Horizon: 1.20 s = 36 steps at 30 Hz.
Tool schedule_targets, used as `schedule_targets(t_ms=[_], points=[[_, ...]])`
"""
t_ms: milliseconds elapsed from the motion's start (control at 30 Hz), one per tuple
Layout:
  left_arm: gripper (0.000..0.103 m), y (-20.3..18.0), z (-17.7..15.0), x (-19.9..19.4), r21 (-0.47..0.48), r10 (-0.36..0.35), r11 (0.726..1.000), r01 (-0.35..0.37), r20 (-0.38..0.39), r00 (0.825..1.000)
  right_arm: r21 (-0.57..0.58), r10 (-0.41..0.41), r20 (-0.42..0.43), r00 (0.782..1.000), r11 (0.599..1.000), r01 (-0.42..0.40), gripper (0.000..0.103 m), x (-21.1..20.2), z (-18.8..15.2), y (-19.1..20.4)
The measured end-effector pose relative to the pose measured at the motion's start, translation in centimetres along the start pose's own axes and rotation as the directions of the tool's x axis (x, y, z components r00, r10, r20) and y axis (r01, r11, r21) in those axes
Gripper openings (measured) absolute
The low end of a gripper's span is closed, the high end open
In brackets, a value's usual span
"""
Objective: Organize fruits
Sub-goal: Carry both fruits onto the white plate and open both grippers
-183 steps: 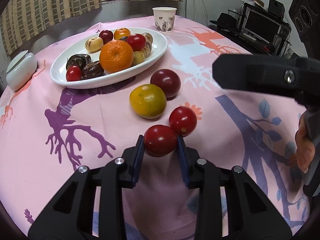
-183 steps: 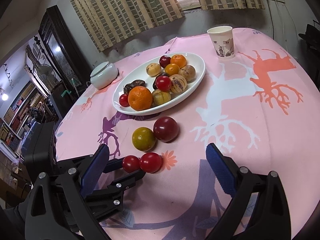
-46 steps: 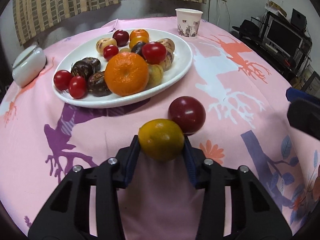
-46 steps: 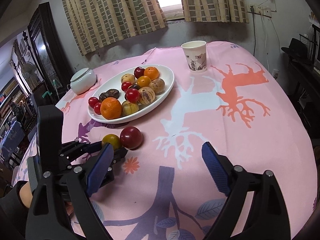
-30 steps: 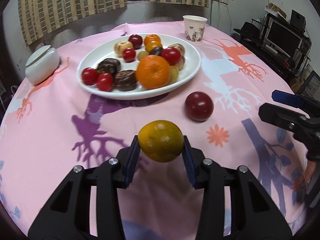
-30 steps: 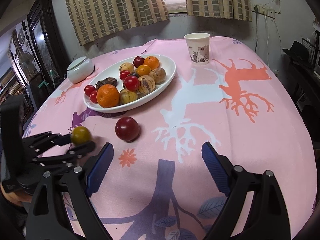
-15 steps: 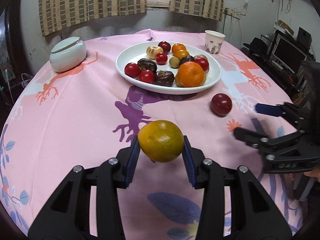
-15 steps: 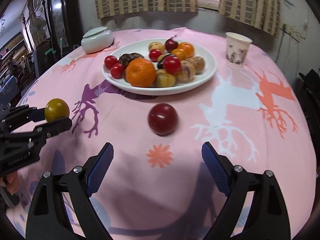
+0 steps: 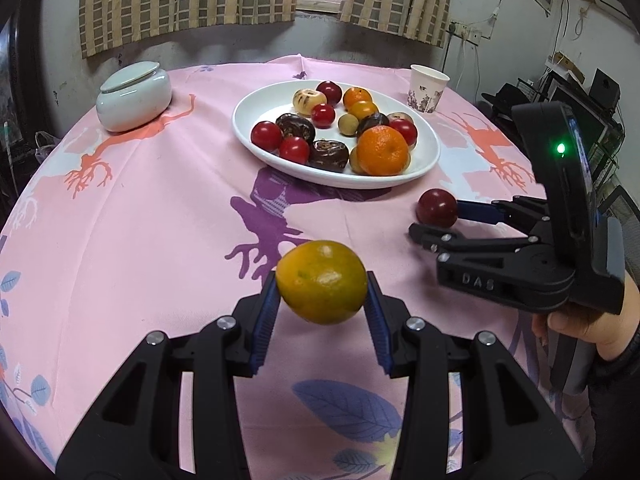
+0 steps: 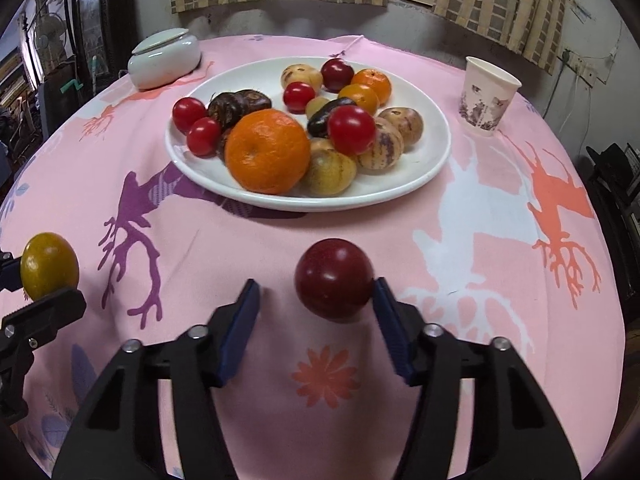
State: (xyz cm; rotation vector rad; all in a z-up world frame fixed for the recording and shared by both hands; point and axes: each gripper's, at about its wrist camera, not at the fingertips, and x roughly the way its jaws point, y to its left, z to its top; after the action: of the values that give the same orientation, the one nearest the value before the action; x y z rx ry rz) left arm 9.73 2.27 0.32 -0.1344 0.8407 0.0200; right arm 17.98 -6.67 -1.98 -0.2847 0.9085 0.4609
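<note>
Right gripper point(image 10: 316, 312) closing around dark red fruit point(image 10: 334, 278) on tablecloth point(image 10: 460, 208): right pad touching, left pad apart. Left gripper point(image 9: 322, 312) clamping yellow-green citrus point(image 9: 322, 282) aloft, plate point(image 9: 424, 160) lying beyond both.

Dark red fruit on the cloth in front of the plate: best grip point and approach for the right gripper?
Grip the dark red fruit across its widest middle, coming from the near side, away from the plate. It is round and smooth, so an off-centre pinch may squirt it out. The right gripper has just been closing: one pad meets its right side, a gap remains on the left. Shift right to centre it.
</note>
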Motion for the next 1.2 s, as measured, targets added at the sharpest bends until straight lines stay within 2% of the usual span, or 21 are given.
schedule_targets(t_ms=[100, 200, 500, 867, 1067, 1200], points=[[0.043, -0.1, -0.1, 0.2, 0.008, 0.001, 1.0, -0.001, -0.005, 1.0, 0.006, 0.011, 0.001, 1.0, 1.0, -0.011, 0.041, -0.1, 0.0, -0.6], [0.043, -0.2, -0.2, 0.3, 0.011, 0.004, 1.0, -0.004, -0.007, 1.0, 0.011, 0.019, 0.004, 1.0, 1.0, -0.019, 0.039, -0.2, -0.1, -1.0], [0.043, -0.2, -0.3, 0.3, 0.015, 0.009, 1.0, -0.009, -0.008, 1.0, 0.015, 0.052, 0.034, 0.998, 0.998, -0.053, 0.039, -1.4, -0.6, -0.7], [0.043, -0.1, -0.2, 0.1, 0.011, 0.01, 1.0, -0.01, -0.006, 1.0, -0.007, 0.106, 0.109, 0.988, 0.994, -0.106, 0.039, -5.3, -0.8, -0.3], [0.042, 0.1, 0.7, -0.7, 0.009, 0.038, 0.999, -0.038, 0.015, 0.999, -0.023, 0.116, 0.162, 0.98, 0.993, -0.114, 0.039, -7.4, -0.1, -0.5], [0.042, 0.3, 2.8, -0.8, 0.015, 0.036, 0.999, -0.036, 0.018, 0.999, -0.032, 0.113, 0.188, 0.976, 0.994, -0.109, 0.039, -7.9, 0.9, -0.7]])
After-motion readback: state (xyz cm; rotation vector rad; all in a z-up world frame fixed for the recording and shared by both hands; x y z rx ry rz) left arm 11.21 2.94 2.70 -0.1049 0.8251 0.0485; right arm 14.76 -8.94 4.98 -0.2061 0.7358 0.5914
